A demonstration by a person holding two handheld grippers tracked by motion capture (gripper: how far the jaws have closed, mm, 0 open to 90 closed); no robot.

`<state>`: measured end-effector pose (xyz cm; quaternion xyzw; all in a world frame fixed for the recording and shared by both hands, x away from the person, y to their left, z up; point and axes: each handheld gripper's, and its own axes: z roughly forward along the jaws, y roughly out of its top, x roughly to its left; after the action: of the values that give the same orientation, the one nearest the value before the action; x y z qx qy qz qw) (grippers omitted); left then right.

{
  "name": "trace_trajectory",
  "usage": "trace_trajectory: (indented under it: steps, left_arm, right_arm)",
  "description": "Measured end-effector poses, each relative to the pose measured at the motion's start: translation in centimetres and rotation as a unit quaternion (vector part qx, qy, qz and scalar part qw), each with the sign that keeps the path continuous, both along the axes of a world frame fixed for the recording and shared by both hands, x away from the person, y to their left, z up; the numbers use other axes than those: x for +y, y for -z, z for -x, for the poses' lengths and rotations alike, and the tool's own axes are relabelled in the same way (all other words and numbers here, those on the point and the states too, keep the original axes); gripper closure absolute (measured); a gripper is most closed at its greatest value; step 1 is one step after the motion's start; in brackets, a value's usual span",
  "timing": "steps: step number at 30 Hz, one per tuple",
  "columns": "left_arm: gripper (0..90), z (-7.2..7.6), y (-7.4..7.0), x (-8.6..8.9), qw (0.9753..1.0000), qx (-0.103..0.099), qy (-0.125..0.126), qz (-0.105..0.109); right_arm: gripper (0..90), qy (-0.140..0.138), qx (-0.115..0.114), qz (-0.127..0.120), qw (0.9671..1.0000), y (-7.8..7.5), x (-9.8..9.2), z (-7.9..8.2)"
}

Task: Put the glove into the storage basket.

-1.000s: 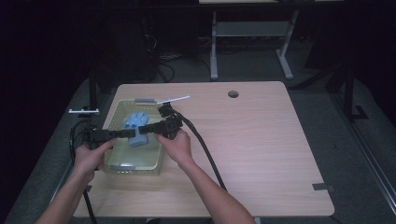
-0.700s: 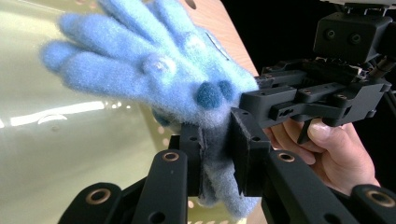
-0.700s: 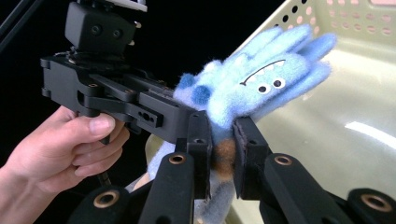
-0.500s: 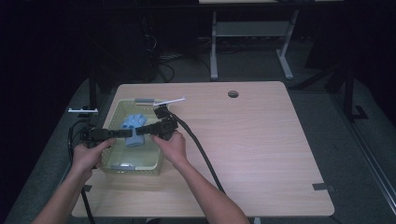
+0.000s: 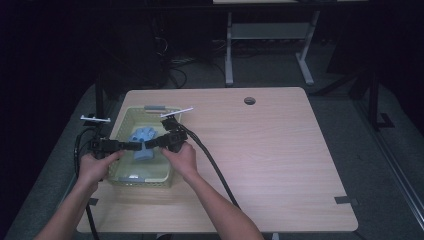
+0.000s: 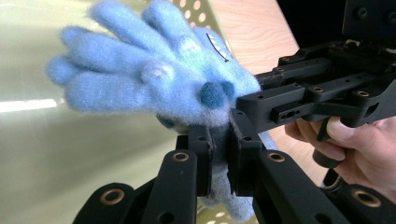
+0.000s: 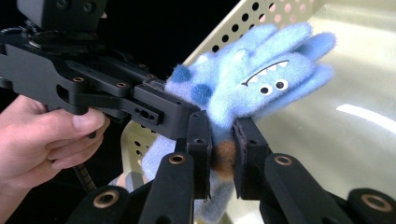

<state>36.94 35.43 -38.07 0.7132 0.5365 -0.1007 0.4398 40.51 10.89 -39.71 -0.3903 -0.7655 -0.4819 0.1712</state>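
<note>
Pale wooden tabletop stands in a dark room, bearing a yellow-green perforated plastic basket near its left edge. Above the basket, the left gripper and right gripper both clamp a fuzzy blue monster-face glove.

No legible text or labels anywhere

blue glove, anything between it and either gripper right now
Nothing visible does. Both the left gripper and the right gripper are already shut on the blue glove, held over the yellow basket.
</note>
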Motion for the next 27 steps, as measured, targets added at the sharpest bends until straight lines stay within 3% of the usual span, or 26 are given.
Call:
trace_trajectory:
  steps: [14, 27]
  left_arm:
    - [83.3, -0.2, 0.7, -0.7, 0.9987, 0.002, 0.016, -0.048]
    - [83.6, -0.1, 0.4, -1.2, 0.9981, -0.006, 0.019, -0.058]
  right_arm:
    - [77.6, -0.009, 0.003, 0.036, 0.9993, 1.0, 0.6, -0.2]
    - [75.8, -0.001, 0.003, 0.048, 0.9988, 0.3, -0.3, -0.2]
